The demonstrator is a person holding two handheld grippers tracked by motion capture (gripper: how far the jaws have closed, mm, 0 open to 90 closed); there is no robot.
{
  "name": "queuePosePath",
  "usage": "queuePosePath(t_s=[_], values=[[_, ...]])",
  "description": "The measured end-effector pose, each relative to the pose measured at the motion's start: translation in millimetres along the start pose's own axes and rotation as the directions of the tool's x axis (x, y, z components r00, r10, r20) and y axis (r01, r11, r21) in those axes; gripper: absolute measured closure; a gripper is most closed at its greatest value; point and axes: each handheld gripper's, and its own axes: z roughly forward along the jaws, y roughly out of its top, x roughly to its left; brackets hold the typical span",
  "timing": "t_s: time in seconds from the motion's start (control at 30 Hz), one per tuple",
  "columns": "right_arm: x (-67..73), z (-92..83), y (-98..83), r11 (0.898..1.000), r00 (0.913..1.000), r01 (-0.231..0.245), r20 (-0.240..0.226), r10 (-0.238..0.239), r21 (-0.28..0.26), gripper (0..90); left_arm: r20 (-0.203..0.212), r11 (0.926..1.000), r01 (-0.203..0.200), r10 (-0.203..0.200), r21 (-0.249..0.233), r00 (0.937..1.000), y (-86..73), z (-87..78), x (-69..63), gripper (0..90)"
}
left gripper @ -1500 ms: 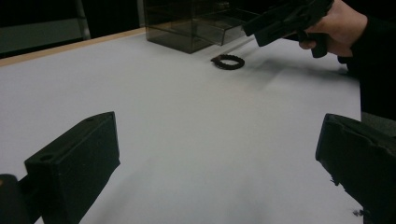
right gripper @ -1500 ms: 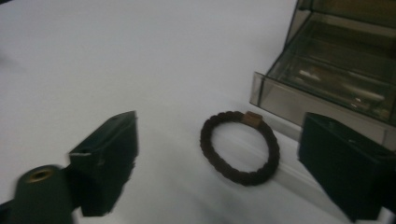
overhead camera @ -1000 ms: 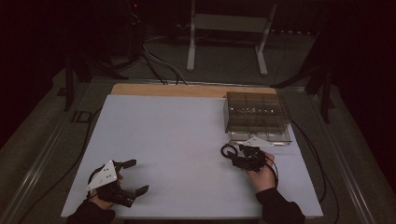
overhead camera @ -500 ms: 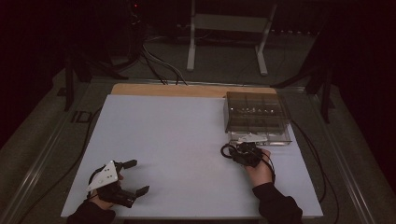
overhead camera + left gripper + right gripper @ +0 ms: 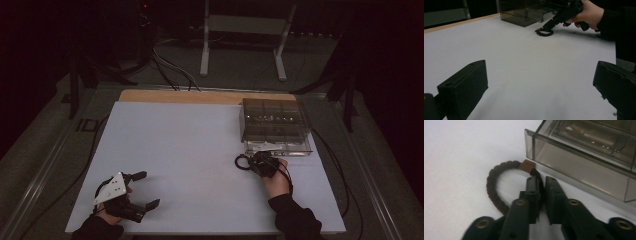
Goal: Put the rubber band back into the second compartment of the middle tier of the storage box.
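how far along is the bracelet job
Done: the smoked clear plastic drawer box has a drawer pulled open. In hand: the right hand-held gripper has just closed its jaws on the dark brown braided cord bracelet, which lies on the white table. Left, probably: lifting it into the drawer. The left hand-held gripper waits open.

White table top (image 5: 200,150), wooden strip (image 5: 180,96) at far edge, metal stand (image 5: 242,35), floor cables (image 5: 170,70)

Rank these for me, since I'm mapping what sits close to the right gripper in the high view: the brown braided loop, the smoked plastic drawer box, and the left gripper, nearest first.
1. Brown braided loop: pinched in the right gripper, lying on the white table just left of it.
2. Smoked plastic drawer box: just beyond it, its open drawer close ahead.
3. Left gripper: far across at the table's near left corner, jaws apart.
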Motion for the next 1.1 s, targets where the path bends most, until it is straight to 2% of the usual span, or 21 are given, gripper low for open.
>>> queuePosePath(t_s=[0.27, 1.1], values=[[2.4, -1.8, 1.4, 1.0, 0.9999, 0.013, 0.0, -0.013, 0.011, 86.3, 0.001, 1.0, -0.002, 0.002, 0.001, 1.0, -0.5, -0.4, 0.3, 0.3], [13.2, -36.5, -4.0, 0.997, 0.997, 0.049, -0.057, -0.052, -0.051, 86.4, -0.005, 1.0, -0.002, 0.002, -0.002, 1.0, -0.3, -1.7, 0.5, 0.3]])
